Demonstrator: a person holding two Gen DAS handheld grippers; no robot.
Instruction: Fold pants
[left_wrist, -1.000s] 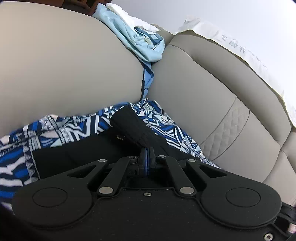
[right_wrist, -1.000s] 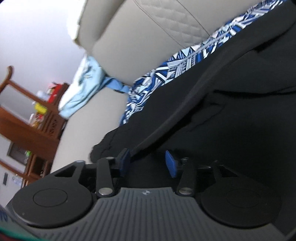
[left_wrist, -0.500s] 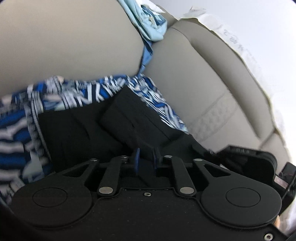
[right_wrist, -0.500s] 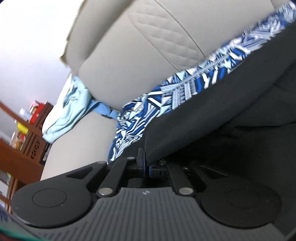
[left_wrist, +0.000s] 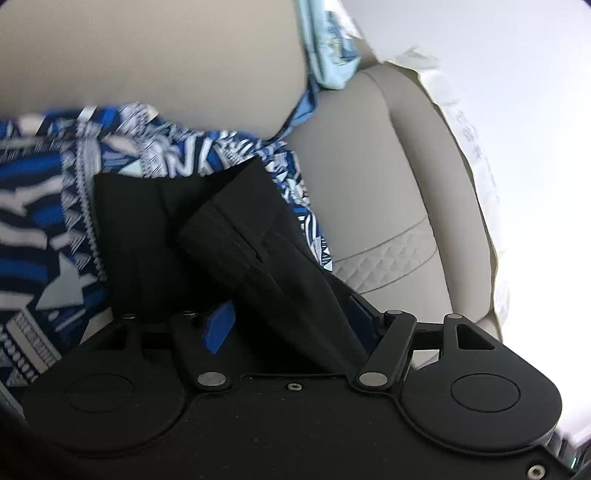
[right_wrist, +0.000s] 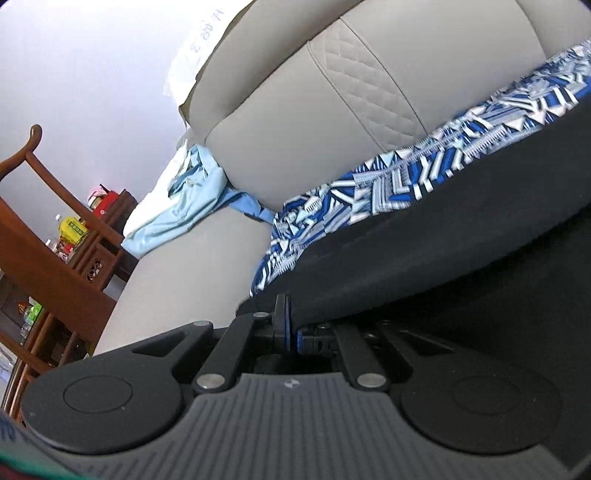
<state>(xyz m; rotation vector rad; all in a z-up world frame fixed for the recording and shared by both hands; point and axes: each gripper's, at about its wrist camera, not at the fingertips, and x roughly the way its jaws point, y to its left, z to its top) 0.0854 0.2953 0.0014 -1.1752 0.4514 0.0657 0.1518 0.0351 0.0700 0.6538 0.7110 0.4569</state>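
Observation:
The black pants (left_wrist: 258, 254) lie on a blue and white patterned cloth (left_wrist: 40, 206) on a beige sofa. In the left wrist view a folded strip of the pants runs between the blue fingers (left_wrist: 219, 326) of my left gripper (left_wrist: 288, 321), whose jaws stand wide apart. In the right wrist view my right gripper (right_wrist: 291, 332) is shut on an edge of the black pants (right_wrist: 461, 266), lifted a little above the seat.
The sofa backrest (left_wrist: 384, 192) and armrest (left_wrist: 147, 55) rise behind the cloth. A light blue garment (right_wrist: 184, 206) is draped over the armrest. A white paper sheet (left_wrist: 476, 155) lies on the backrest top. A wooden shelf (right_wrist: 55, 258) stands beyond the sofa.
My left gripper has opened from shut and let go of the pants. My right gripper has closed on the pants' edge and lifted it.

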